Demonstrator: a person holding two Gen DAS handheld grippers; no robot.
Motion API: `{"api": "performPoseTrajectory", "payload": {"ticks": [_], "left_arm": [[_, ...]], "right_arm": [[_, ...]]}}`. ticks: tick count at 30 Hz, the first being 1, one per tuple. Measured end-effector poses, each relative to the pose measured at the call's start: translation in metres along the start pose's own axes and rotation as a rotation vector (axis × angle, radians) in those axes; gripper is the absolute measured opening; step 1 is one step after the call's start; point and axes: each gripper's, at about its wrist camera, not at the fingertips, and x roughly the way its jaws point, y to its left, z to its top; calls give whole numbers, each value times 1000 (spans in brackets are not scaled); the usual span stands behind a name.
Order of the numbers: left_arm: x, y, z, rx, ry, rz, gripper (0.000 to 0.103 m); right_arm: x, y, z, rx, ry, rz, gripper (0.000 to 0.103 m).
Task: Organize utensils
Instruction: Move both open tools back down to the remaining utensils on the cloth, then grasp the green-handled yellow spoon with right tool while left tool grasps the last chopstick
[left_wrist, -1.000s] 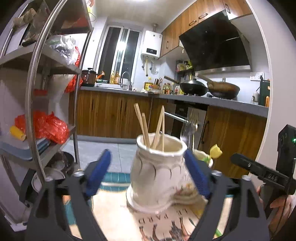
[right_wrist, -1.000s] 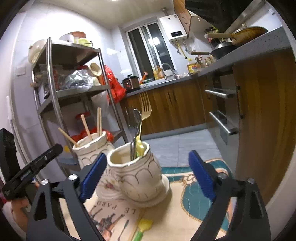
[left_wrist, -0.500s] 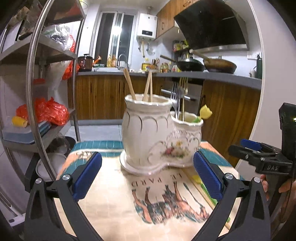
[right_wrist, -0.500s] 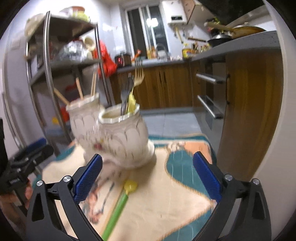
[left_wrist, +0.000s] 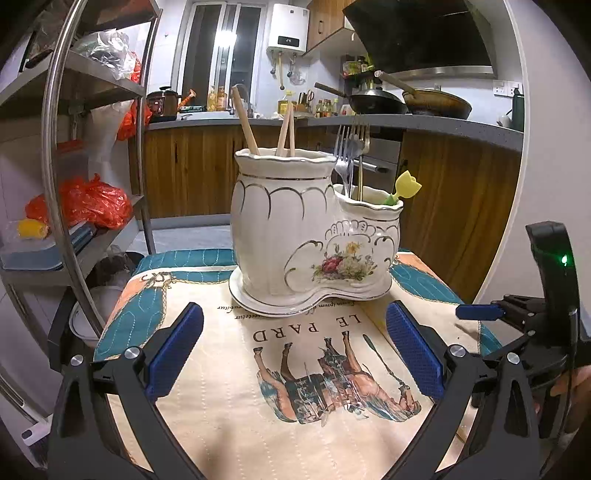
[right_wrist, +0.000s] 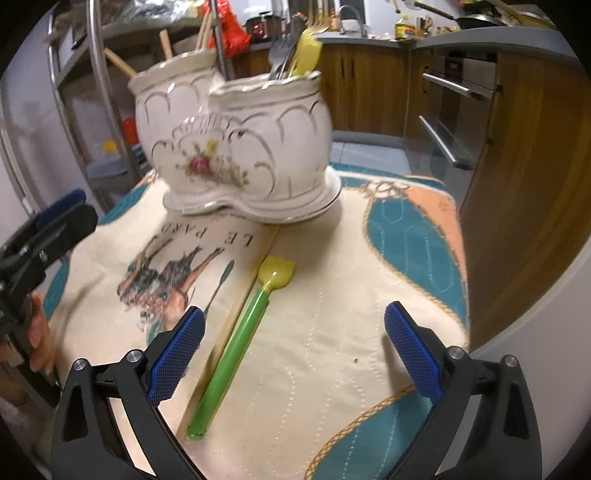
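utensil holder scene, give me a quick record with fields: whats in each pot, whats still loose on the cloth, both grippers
tall pot: utensil holder, taller compartment holds wooden chopsticks
short pot: forks and a yellow-headed stick
loose on cloth: green stick with yellow head and a single chopstick lying side by side on the cloth
left gripper: open, nothing between its jaws, which have just been opening
right gripper: open, above the loose stick, not touching it

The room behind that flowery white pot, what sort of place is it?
A home kitchen, most likely. Two woks sit on a counter under a range hood, wooden cabinets run below it, and a metal shelf rack holds bags and boxes. The ceramic utensil holder stands on a small cloth-covered table.
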Motion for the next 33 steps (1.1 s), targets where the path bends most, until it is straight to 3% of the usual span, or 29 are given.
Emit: {"api": "performPoseTrajectory", "payload": {"ticks": [3, 5, 11, 16, 18, 20, 25, 30, 33], "left_arm": [[0, 0, 1, -6, 1, -5, 97], [-1, 0, 2, -5, 1, -7, 97], [-2, -1, 2, -3, -1, -14, 97], [0, -5, 2, 5, 5, -20, 97], [1, -7, 2, 14, 15, -27, 97], [2, -9, 1, 25, 21, -33, 97], [5, -17, 0, 46, 49, -39, 97], [14, -30, -1, 40, 128, -61, 97], [22, -45, -3, 56, 202, -83, 90]], "right_arm": [[3, 3, -1, -12, 21, 5, 82], [6, 4, -1, -13, 32, 4, 68], [7, 10, 1, -39, 46, -13, 44], [13, 14, 7, -41, 51, -40, 40], [13, 12, 8, -42, 53, -25, 34], [11, 10, 7, -38, 54, -7, 21], [10, -8, 6, 3, 60, 79, 10], [-1, -25, 10, 30, 27, 122, 10], [-14, -37, 13, 49, -23, 118, 10]]}}
